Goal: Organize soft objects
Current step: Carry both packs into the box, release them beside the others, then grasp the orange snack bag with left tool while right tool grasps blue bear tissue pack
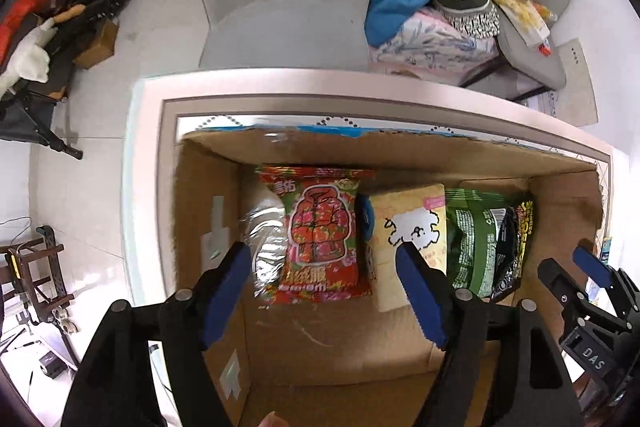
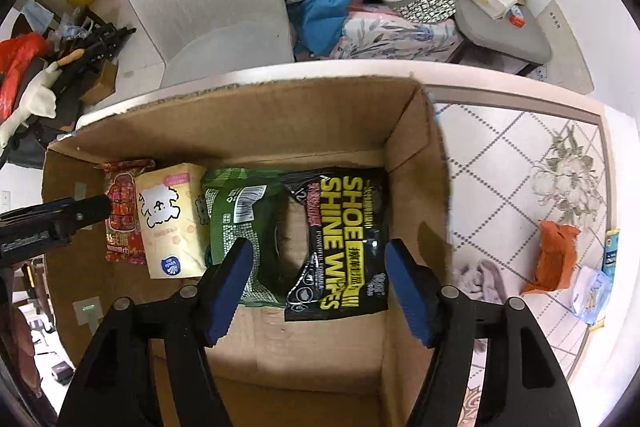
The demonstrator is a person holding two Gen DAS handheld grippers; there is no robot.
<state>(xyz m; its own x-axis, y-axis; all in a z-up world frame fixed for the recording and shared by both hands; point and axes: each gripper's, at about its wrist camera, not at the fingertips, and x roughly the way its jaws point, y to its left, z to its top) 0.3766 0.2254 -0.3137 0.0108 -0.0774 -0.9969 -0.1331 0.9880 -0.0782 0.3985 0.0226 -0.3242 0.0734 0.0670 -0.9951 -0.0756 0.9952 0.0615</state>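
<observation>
An open cardboard box (image 2: 408,131) on a table (image 2: 520,155) holds four soft packs in a row: red pack (image 1: 320,235), yellow pack (image 1: 412,227), green pack (image 2: 240,223), black wipes (image 2: 344,239). Left gripper (image 1: 324,291) and right gripper (image 2: 320,287) hang above them, jaws apart, holding nothing.

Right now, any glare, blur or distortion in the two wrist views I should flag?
Left wrist: strong fisheye bowing of the table edge; glare on the clear wrap beside the red floral pack; dark vignette in the corners. Right wrist: same barrel distortion, cardboard box rim slightly smeared; SHOE SHINE WIPES pack text stays readable; lighting even.
</observation>
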